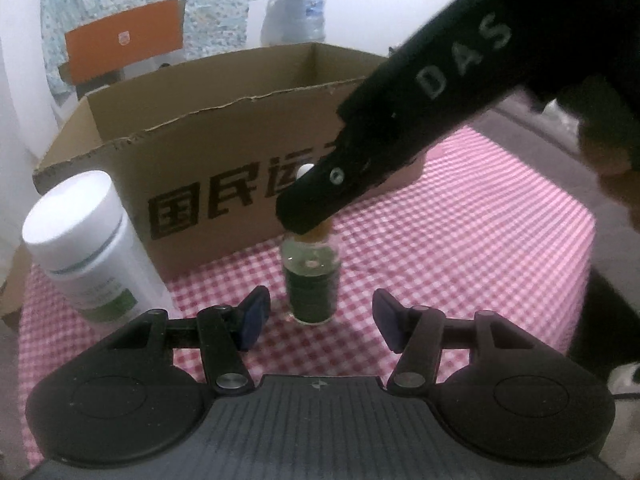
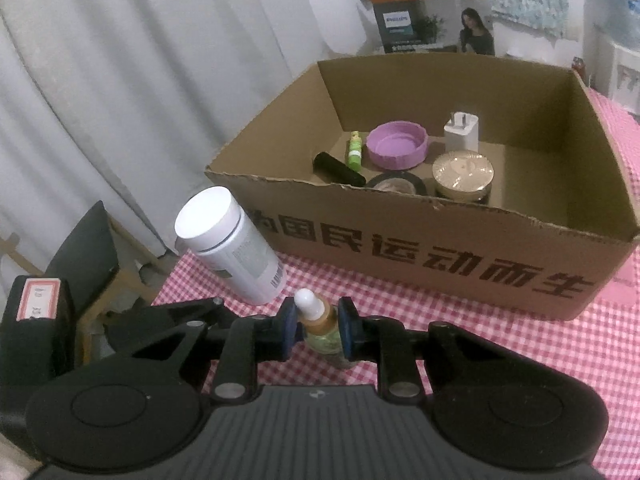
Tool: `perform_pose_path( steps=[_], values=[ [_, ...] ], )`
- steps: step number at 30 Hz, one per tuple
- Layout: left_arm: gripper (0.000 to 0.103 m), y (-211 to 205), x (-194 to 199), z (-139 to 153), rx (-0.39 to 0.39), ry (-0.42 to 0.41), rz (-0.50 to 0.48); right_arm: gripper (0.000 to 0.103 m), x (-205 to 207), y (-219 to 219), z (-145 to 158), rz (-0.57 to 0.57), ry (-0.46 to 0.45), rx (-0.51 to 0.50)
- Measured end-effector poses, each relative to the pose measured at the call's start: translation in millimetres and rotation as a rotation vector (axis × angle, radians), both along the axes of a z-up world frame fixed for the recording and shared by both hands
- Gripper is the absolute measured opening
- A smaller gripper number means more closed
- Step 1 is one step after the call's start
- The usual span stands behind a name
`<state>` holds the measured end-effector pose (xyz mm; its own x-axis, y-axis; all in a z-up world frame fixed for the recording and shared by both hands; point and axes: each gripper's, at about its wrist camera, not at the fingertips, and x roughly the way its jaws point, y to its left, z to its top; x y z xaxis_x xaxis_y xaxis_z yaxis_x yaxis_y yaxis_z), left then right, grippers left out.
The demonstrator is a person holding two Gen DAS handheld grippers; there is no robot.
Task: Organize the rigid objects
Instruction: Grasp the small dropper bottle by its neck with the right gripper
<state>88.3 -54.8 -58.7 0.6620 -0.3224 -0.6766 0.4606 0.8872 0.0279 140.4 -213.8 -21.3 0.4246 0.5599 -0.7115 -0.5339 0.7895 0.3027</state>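
A small green dropper bottle with a white tip stands on the pink checked tablecloth. My right gripper is shut on the dropper bottle at its gold collar; in the left wrist view it comes down onto the bottle from the upper right. My left gripper is open, its blue pads on either side of the bottle's base and a little nearer the camera. A white pill bottle stands at the left, also in the right wrist view. The cardboard box stands behind.
The box holds a purple lid, a white charger, a gold-lidded jar, a black tube, a green tube and a dark jar. A white curtain hangs left. The table edge runs right.
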Motion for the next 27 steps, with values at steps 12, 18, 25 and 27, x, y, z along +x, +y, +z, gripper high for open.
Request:
perform_pose_path(
  steps=[12,18,25,27],
  values=[
    [0.037,-17,9,-10,0.066,-0.031,-0.018,0.026,3,8,-8,0.022,-0.011,-0.036],
    [0.035,-18,14,-10,0.063,-0.028,-0.013,0.026,3,7,-8,0.031,-0.012,-0.041],
    [0.033,-17,23,-8,0.057,-0.028,-0.006,0.03,5,8,-10,0.032,-0.008,-0.054],
    [0.032,-16,27,-9,0.052,-0.023,-0.005,0.03,5,8,-10,0.03,-0.005,-0.057]
  ],
)
